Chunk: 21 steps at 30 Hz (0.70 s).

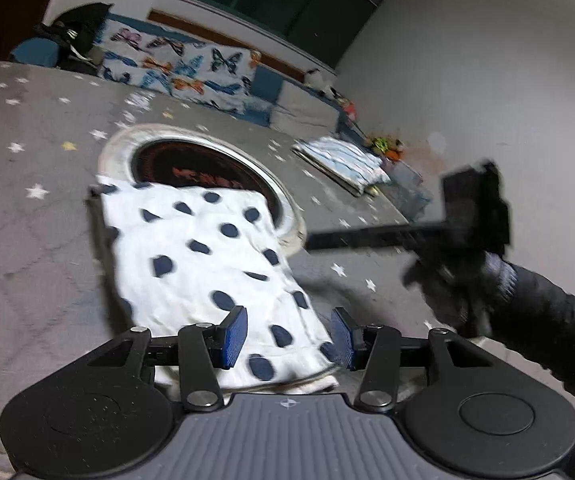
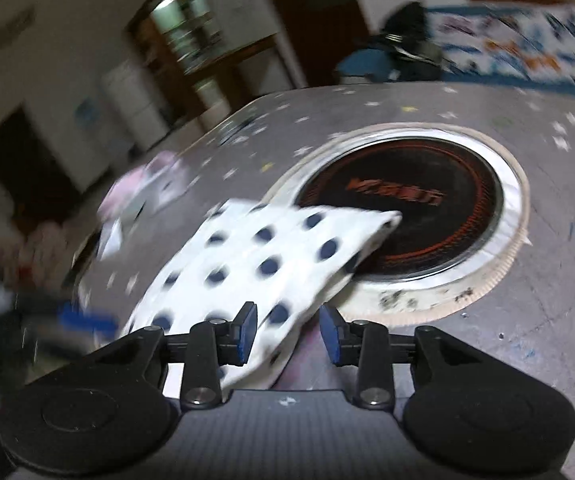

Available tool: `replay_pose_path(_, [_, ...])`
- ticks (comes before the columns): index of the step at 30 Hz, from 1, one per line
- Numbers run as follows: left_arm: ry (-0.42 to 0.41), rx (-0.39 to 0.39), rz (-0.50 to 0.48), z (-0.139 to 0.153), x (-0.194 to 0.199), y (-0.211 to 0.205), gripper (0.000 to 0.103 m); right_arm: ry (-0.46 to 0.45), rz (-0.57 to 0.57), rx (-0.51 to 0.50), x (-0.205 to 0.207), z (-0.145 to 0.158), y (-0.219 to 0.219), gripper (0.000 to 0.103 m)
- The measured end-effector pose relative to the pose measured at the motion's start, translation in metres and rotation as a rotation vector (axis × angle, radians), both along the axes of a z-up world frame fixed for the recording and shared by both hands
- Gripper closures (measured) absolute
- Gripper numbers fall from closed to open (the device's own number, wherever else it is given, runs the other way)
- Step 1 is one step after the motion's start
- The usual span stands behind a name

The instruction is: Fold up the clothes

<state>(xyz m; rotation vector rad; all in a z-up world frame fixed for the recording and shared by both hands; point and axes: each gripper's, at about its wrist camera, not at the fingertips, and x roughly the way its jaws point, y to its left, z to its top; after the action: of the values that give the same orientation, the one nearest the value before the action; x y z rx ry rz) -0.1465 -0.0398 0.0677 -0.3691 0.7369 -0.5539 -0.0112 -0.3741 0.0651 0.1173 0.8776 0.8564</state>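
Observation:
A folded white garment with dark blue dots point(image 1: 203, 252) lies on the grey star-patterned table point(image 1: 27, 208), its far end over a round black hotplate point(image 1: 207, 168). My left gripper point(image 1: 289, 338) is open above the garment's near end, blue pads apart, holding nothing. The right gripper point(image 1: 471, 216) shows blurred at the right of the left wrist view, above the table. In the right wrist view the same garment point(image 2: 263, 256) lies ahead, and my right gripper point(image 2: 287, 334) is open over its near edge, holding nothing.
The hotplate point(image 2: 411, 208) has a silver ring set in the table. A folded light blue cloth point(image 1: 343, 160) lies at the table's far right. A crumpled pink and white cloth point(image 2: 147, 188) lies at the far left. A butterfly-print sofa point(image 1: 183, 64) stands behind.

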Motion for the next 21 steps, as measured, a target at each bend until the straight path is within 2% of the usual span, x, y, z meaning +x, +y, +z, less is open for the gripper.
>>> replay_pose_path(4, [0.015,-0.002,-0.01,-0.004,0.008,-0.005,0.053,0.033,-0.063,0.023,0.025,-0.014,0.003,0.066])
replay_pose_path(9, [0.02,-0.001,0.0,-0.004,0.012,-0.001,0.053,0.097,-0.068,0.045,0.04,-0.028,0.015,0.066])
replay_pose_path(11, [0.023,0.002,0.003,-0.004,0.013,0.0,0.053,0.116,-0.053,0.049,0.042,-0.032,0.021,0.072])
replay_pose_path(12, [0.025,0.003,0.003,-0.004,0.014,0.001,0.053,0.123,-0.048,0.049,0.044,-0.033,0.023,0.078])
replay_pose_path(13, [0.025,0.004,0.001,-0.004,0.014,0.001,0.053,0.116,-0.051,0.041,0.045,-0.032,0.025,0.09])
replay_pose_path(14, [0.026,0.004,-0.003,-0.004,0.015,0.001,0.053,0.109,-0.055,0.033,0.046,-0.031,0.026,0.097])
replay_pose_path(21, [0.067,0.01,-0.033,-0.016,0.018,-0.005,0.053,0.06,-0.077,-0.021,0.056,-0.023,0.036,0.099])
